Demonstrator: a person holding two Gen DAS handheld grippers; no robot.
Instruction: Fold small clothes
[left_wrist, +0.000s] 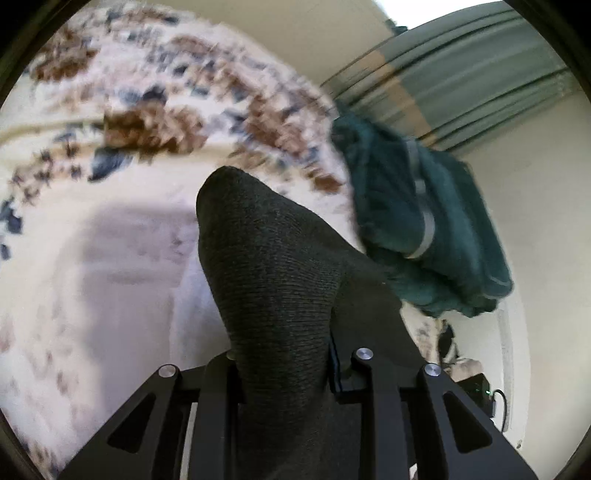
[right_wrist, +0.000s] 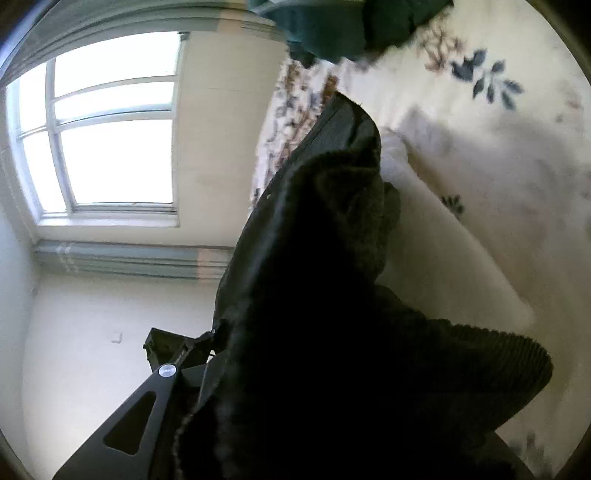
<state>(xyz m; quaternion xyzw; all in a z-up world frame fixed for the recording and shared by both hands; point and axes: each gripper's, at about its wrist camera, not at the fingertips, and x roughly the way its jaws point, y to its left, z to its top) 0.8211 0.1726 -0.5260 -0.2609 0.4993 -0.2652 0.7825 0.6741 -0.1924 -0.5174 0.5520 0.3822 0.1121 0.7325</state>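
Both handheld grippers are pinching one dark knit sock above a flower-patterned bedspread. The left gripper is clamping the sock between its fingers, the fabric rising toward twelve o'clock and drooping over the top. The right gripper is biting into the same sock, which is draping over it and blocking most of its own view; only its finger at eight o'clock is showing.

The sock is looking light, soft and floppy, likely to sag wherever unsupported, so cuff and toe seem the sensible holds.

A teal towel is lying at two o'clock near the bedspread's edge; the pale bedspread at nine o'clock is offering open room.
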